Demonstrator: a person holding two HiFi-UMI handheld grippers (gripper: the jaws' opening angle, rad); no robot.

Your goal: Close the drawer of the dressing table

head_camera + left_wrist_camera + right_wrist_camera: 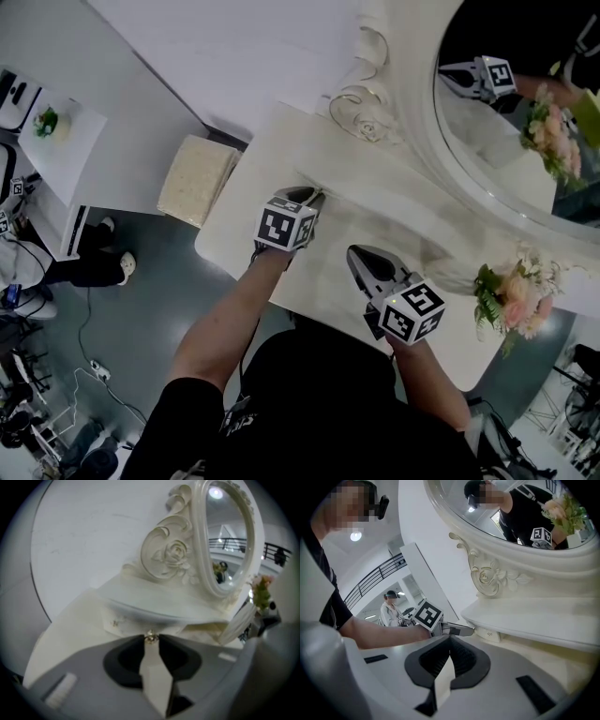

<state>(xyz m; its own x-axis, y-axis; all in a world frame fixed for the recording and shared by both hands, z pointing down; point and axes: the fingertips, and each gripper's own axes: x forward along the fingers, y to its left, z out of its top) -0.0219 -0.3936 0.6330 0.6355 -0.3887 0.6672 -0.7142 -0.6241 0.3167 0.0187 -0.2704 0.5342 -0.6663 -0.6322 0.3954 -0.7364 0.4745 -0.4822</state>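
In the head view your left gripper (300, 195) covers the drawer knob, and the shelf under the mirror (511, 141) overhangs the drawer front. Read both from the gripper views.

In the left gripper view, the small metallic knob (151, 638) sits between the two jaw tips, which pinch it from both sides. The drawer (129, 620) is the shallow one directly under the shelf, at the back of the dressing table (281, 150) top and to the left of the mirror's base. The right gripper view shows the left gripper's tips against that drawer front. No view shows how far the drawer stands out.

Your right gripper (450, 640) is over the table top on your side, apart from the drawer. Its jaws are pressed together with nothing between them. Whether it touches the top cannot be told.

The mirror is cut off at the right edge of the head view. A carved scroll (168, 555) rises just behind the drawer. Pink flowers (511, 298) stand at the table's right end, well apart from both grippers, and they are blurred in the left gripper view. A cushioned stool (195, 178) stands on the floor beside the table's left end.
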